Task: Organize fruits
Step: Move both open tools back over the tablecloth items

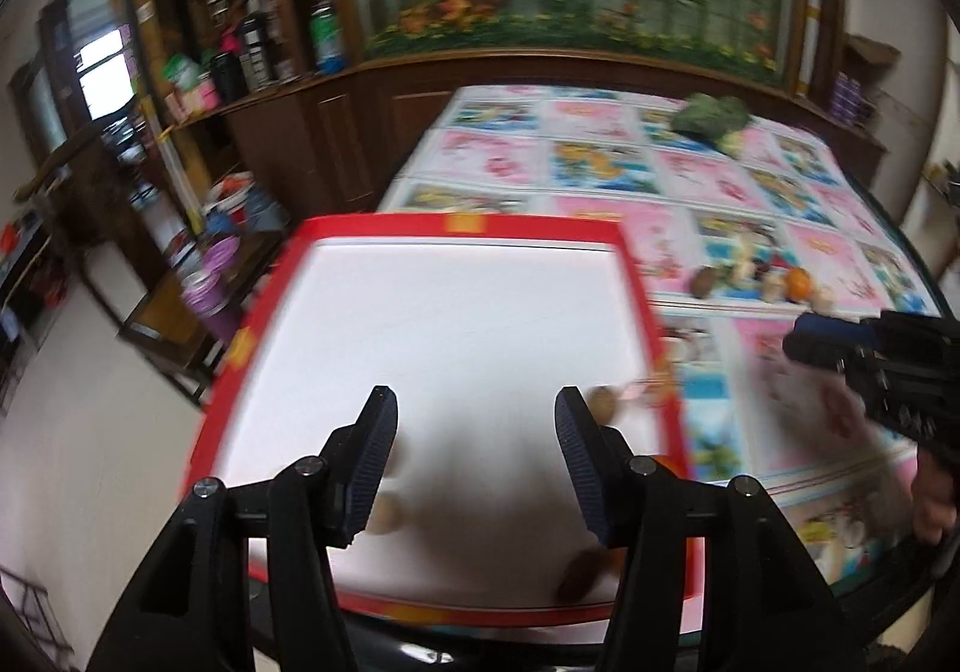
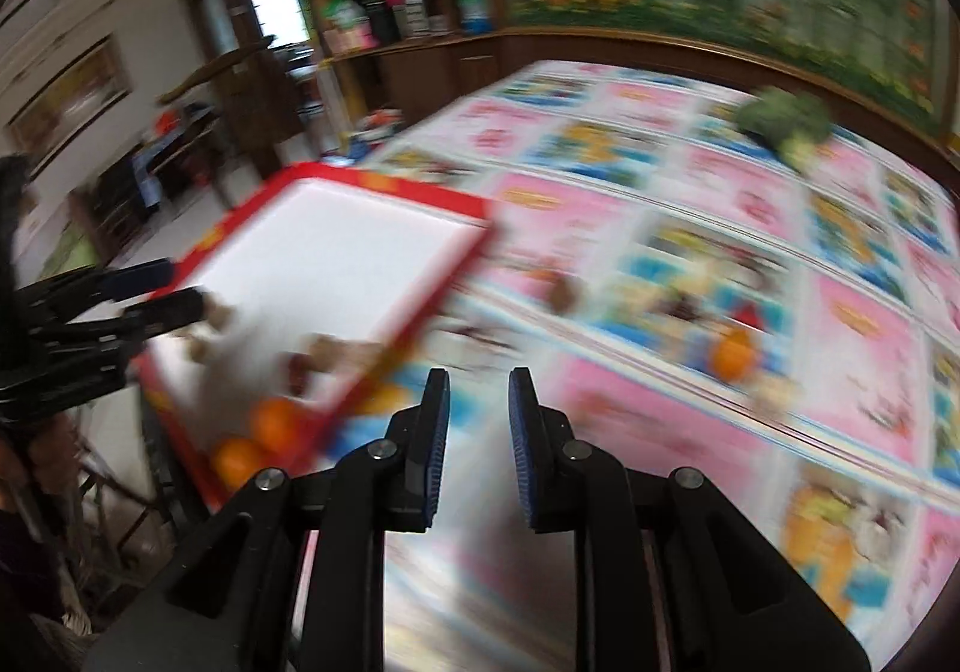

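1. Table (image 2: 690,264): broad, covered in a glossy cloth of pink and blue cartoon panels. The slick sheen suggests round fruit will roll on it, so set your approach from above rather than nudging sideways.
2. Tray (image 1: 636,276): flat, white floor with a raised red rim, sitting at the table's near left corner. Treat it as the drop zone. Its floor is mostly bare, with room in the middle and the far half.
3. Broccoli head (image 1: 711,117): bumpy, green, far across the table. Probably not part of your fruit job.
4. Left gripper (image 1: 474,420): hovers over the tray, jaws spread wide and empty. Ribbed dark pads. Keep it clear of the rim while the other hand works.
5. Right gripper (image 2: 478,390): out over the cloth just right of the tray, jaws parted with a narrow gap, nothing between them. Widen before you reach for anything orange-sized.
6. Oranges in the tray (image 2: 273,423): two, smooth and round, in the near corner against the rim.
7. Loose orange (image 2: 733,351): on the cloth ahead of your right gripper, among a small cluster of fruit (image 1: 756,276). This looks like your next pick; close gently, since the skin is smooth.
8. Small brown pieces (image 1: 603,402): several in the tray's near end, blurred; you cannot tell their kind.
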A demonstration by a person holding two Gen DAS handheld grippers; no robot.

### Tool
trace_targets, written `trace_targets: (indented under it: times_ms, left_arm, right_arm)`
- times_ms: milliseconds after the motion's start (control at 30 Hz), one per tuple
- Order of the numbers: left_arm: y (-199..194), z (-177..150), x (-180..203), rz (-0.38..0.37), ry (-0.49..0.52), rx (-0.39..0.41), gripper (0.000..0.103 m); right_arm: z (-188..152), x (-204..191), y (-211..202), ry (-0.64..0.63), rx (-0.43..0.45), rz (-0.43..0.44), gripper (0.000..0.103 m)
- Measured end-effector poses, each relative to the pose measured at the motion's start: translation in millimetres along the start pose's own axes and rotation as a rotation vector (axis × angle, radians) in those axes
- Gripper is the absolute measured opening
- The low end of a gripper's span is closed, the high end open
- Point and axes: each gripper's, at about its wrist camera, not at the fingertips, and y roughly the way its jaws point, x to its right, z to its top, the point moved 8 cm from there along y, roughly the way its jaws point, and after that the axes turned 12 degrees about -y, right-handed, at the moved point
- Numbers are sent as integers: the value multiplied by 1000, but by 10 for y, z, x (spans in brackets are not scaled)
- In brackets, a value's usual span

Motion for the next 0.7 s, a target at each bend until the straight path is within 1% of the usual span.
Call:
trace_targets:
  times_ms: [100,133,167,233,367,433,500,567,700]
  left_arm:
    - [-7,-34,276,-46,49,-13,56]
    - [-5,-41,345,-53,61,-15,57]
    - [4,-53,436,-59,76,-21,59]
    - [12,-78,541,-65,96,-30,59]
    - [3,-129,674,-70,125,-45,59]
    - [3,-140,705,-63,136,-49,59]
    - [23,-131,719,-54,145,-53,59]
    - [35,-115,726,-41,152,-55,59]
    - [81,-20,762,-30,172,-52,59]
  right_arm:
    - [-212,411,-94,53,-23,-85,22]
    - [-256,497,-113,65,-30,-99,22]
    - [-323,623,-116,87,-43,-109,22]
    - [-397,792,-108,103,-58,-128,22]
    - [-445,968,-68,118,-70,-143,23]
    - [-439,998,-48,116,-72,-149,29]
    - [-395,1027,-9,104,-63,-170,51]
    - [-334,1060,5,88,-42,-211,52]
    - [-299,1106,90,87,-52,-217,51]
